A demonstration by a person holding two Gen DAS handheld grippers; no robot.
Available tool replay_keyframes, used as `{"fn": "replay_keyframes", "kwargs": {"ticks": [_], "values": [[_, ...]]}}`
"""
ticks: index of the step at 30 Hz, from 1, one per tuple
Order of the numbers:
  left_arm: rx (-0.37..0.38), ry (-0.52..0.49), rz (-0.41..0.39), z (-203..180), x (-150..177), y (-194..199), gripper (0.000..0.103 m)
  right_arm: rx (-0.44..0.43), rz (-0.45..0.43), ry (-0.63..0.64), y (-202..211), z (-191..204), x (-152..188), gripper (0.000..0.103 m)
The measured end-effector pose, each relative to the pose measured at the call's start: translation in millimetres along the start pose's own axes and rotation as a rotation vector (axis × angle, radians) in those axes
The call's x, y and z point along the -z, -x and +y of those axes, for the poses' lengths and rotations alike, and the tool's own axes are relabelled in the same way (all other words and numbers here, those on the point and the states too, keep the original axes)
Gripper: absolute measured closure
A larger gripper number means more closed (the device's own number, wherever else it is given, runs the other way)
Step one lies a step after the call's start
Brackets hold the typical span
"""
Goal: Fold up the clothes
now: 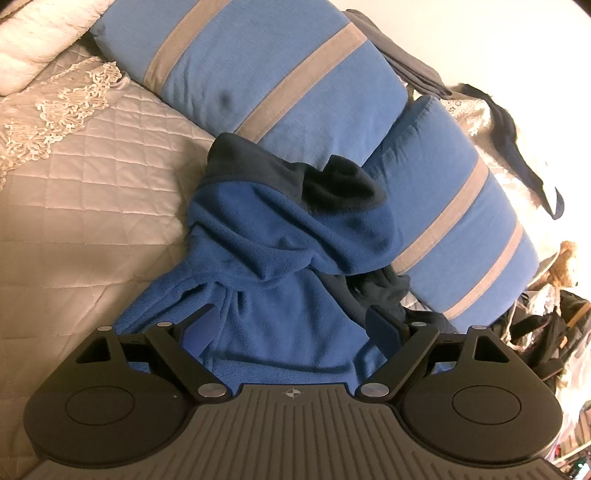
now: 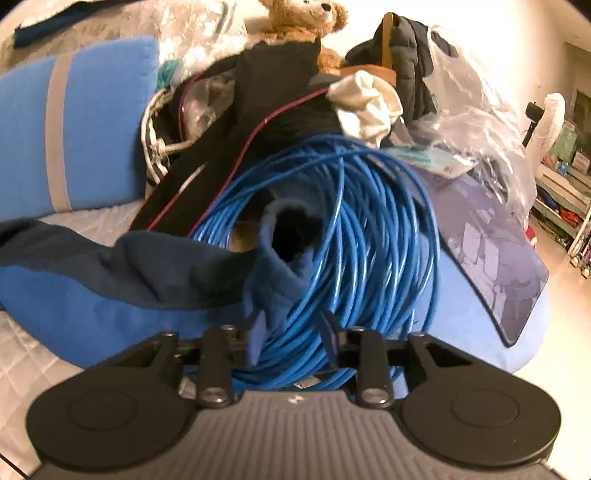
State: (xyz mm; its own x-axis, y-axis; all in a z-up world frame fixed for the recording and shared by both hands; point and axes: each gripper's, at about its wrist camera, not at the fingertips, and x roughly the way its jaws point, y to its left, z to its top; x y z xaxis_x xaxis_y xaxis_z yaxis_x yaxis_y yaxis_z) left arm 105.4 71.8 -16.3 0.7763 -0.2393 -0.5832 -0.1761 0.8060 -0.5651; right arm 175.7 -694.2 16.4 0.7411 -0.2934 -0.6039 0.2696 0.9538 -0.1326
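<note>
Right tool (image 2: pixel 291 328), jaws apart, at the fleece jacket (image 1: pixel 273 258) sleeve cuff (image 2: pixel 284 251).
Lift the cuff clear of the blue cable coil (image 2: pixel 369 221) beneath it (snag risk); left tool (image 1: pixel 295 317) is spread wide over the jacket body.

A home bedroom: quilted bed cover (image 1: pixel 92 192) at left, striped blue pillows (image 1: pixel 258 74) above, teddy bear (image 2: pixel 306 18) at top, probably shelving (image 2: pixel 561 199) far right.

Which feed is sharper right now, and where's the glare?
Left wrist view: sharp on the fleece, fisheye bending at the edges, wall blown out top right. Right wrist view: motion-blurred on the cable and sleeve, glare washing out the right edge.
</note>
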Motion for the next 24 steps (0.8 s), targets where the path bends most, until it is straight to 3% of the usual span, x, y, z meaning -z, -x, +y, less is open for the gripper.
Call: {"fn": "replay_keyframes", "kwargs": {"ticks": [4, 10, 12, 14, 16, 24], "values": [[-0.001, -0.001, 0.002, 0.6, -1.1, 0.1, 0.016, -0.01, -0.004, -0.026, -9.8, -2.1, 4.7, 0.064], [-0.002, -0.002, 0.004, 1.0, -1.8, 0.3, 0.016, -0.034, -0.012, -0.039, -16.8, -0.2, 8.5, 0.064], [-0.003, -0.002, 0.004, 1.2, -2.1, 0.5, 0.016, -0.036, -0.009, -0.047, -21.1, 0.3, 9.2, 0.073], [-0.004, -0.002, 0.004, 1.4, -2.0, 0.9, 0.016, -0.043, -0.005, -0.062, -25.4, 0.3, 9.9, 0.091], [-0.006, -0.002, 0.003, 1.3, -1.6, 1.2, 0.016, -0.044, -0.011, -0.077, -25.8, 1.0, 10.4, 0.098], [-0.01, -0.008, 0.006, 0.3, -2.3, 1.0, 0.016, 0.073, 0.024, -0.137, -8.3, 1.3, 11.7, 0.101]]}}
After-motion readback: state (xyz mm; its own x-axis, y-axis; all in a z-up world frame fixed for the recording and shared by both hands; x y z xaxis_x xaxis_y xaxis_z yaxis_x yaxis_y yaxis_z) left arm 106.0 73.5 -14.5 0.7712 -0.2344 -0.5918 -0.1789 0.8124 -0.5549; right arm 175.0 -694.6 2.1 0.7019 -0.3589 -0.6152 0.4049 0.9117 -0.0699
